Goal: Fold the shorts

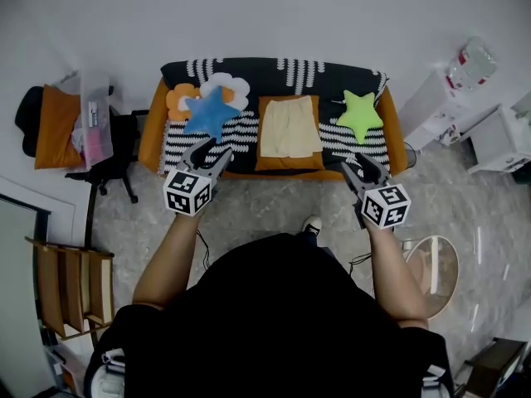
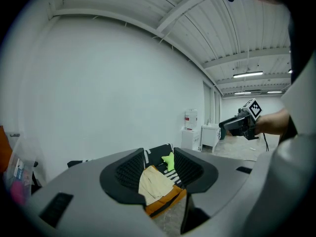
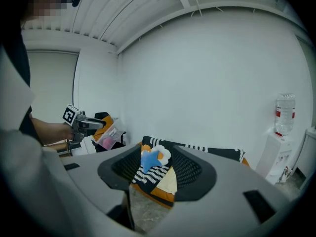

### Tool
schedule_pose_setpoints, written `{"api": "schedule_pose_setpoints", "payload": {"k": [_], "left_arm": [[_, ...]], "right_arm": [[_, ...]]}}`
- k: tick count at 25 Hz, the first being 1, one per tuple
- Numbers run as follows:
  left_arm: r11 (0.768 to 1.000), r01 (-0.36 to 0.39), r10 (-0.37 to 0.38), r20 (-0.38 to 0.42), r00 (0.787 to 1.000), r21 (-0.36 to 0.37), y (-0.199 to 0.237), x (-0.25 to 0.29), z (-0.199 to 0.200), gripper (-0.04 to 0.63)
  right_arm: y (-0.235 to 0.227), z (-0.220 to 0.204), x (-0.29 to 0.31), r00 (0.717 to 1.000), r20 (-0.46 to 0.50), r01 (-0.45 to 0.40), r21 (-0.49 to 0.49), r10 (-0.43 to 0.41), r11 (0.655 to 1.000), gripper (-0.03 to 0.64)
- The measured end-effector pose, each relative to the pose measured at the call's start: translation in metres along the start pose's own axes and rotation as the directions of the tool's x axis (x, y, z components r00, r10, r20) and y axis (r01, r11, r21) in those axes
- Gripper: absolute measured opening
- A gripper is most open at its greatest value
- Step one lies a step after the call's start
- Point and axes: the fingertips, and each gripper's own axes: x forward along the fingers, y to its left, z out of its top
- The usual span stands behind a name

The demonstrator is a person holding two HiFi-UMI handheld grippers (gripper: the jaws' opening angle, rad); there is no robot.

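Cream shorts [image 1: 288, 127] are laid as a neat, compact rectangle mid-seat on the sofa [image 1: 151, 131]. The left gripper [image 1: 213, 152] and right gripper [image 1: 355, 167] are held back, wide open and empty. Folding is judged essentially finished.

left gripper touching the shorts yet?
Apart. Head view: left gripper is off to the side of the shorts, striped blanket showing between them. Left gripper view: jaws open, empty.
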Motion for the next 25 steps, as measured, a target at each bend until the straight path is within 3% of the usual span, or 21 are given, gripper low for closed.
{"api": "schedule_pose_setpoints", "payload": {"k": [14,25], "left_arm": [[1.0,-0.013,0.013,-0.04,0.999,-0.001,-0.007,0.082,0.008,0.215],[0.997,-0.068,0.065,-0.095,0.993,-0.026,-0.001,0.165,0.017,0.225]], "right_arm": [[-0.09,-0.001,0.022,1.0,-0.012,0.005,0.027,-0.005,1.0,0.212],[-0.186,0.016,0.068,0.998,-0.043,-0.035,0.026,0.036,0.999,0.218]]}}
